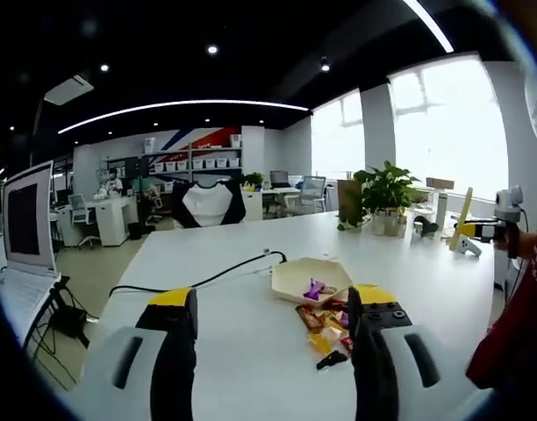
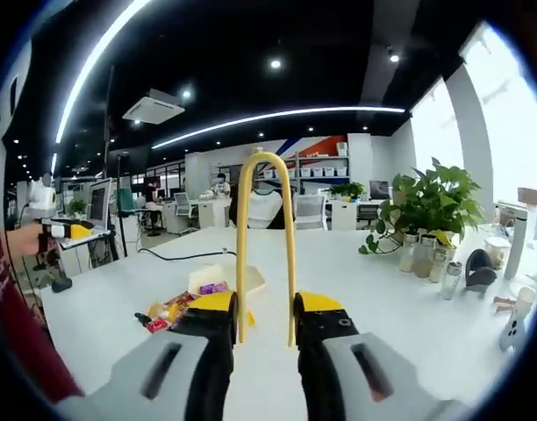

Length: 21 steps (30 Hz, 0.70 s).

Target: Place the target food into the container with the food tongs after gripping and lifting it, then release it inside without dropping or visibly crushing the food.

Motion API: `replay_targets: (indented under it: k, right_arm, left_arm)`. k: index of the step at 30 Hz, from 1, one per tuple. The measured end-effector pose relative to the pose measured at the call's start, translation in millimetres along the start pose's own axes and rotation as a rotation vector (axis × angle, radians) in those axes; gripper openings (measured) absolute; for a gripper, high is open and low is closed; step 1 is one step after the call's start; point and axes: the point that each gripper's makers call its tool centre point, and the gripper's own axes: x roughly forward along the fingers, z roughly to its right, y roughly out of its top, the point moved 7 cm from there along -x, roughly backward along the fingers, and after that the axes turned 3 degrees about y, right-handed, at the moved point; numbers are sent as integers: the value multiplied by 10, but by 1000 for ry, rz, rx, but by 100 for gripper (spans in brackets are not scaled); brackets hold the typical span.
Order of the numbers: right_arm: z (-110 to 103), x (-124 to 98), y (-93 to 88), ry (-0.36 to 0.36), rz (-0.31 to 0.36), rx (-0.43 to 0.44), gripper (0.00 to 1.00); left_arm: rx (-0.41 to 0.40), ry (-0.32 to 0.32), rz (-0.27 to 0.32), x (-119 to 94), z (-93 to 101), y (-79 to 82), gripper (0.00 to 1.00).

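Observation:
My left gripper [image 1: 273,300] hovers open over the white table [image 1: 233,342], with nothing between its jaws. Just ahead of its right jaw sits a cream hexagonal container [image 1: 311,279] holding a purple wrapped piece [image 1: 314,289]. A pile of wrapped snacks [image 1: 325,320] lies in front of the container. My right gripper [image 2: 267,307] is shut on yellow food tongs [image 2: 264,228], whose curved end stands up away from the camera. Beyond its left jaw I see the container [image 2: 226,279] and the snacks [image 2: 168,311]. The right gripper [image 1: 479,230] also appears far right in the left gripper view.
A black cable [image 1: 207,279] runs across the table toward a laptop [image 1: 27,219] at the left edge. Potted plants [image 2: 431,206] and small jars [image 2: 426,256] stand at the far right side. A person's red sleeve [image 1: 514,342] is close on the right. Desks and chairs lie beyond.

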Motion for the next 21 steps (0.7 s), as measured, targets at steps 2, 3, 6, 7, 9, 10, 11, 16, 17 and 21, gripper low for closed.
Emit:
replay_targets:
  k: [2,3,6,7,9,10,11,16,17,21]
  right_arm:
    - [-12,32,13,5,4,-4,23]
    - [-19,61,19,6,10,3,23]
    - [-37,96,1,3,13,23,23]
    - [-51,105,-6,7,14,32,23]
    - [-70,122,-14,5,16,35,23]
    - [-74,128,-15,8,15,39,23]
    - [-77,133,-17,10,15,43,23]
    - [-127,203,-56,20,-6,59,23]
    - [-132,209,-60,22,-7,63,23]
    - [-164,290,-97,-2,-9,97,23]
  left_arm:
    - [-8,3,-2,-22,1,-14,74]
    - [-13,1,-5,-29,5,-24,74]
    - [-4,-5,-20,-55,23,-57,74]
    - [-1,-3,-21,-68,24,-64,74]
    - [-8,2,-20,-79,17,-74,74]
    - [-10,2,-21,-80,16,-78,74]
    - [-13,2,-21,-80,16,-81,74]
    - [-10,3,-30,-79,31,-112,74]
    - [-11,3,-30,-82,33,-117,74]
    - [-23,3,-36,-99,33,-142,73]
